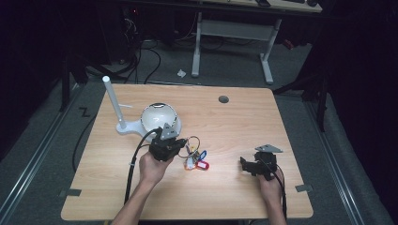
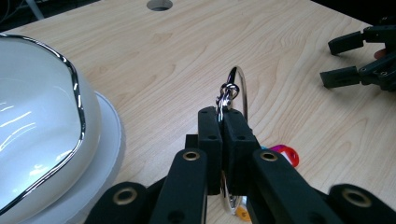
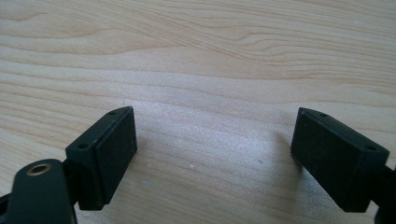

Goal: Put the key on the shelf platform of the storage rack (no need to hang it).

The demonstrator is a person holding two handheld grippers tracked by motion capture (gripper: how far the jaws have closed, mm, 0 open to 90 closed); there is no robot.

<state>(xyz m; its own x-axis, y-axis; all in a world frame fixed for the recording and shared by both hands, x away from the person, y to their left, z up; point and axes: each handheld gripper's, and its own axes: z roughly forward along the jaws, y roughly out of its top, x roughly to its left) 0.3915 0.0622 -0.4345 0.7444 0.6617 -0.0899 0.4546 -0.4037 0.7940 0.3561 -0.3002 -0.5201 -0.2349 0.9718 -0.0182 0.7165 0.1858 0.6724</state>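
The left gripper [image 2: 223,122] is pinching the metal key ring [image 2: 238,91] just right of the white dome lamp [image 1: 159,118], its coloured tags [image 1: 197,161] dangling near the tabletop [image 1: 234,122]. The right gripper [image 3: 215,154] is resting wide and empty, far right. Next, I judge, comes lifting the bunch clear. Dark room beyond.

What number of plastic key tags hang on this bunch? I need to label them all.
3 show: a blue plastic key tag, a red plastic key tag below it, an orange plastic key tag to their left. Others may be hidden under the left gripper.
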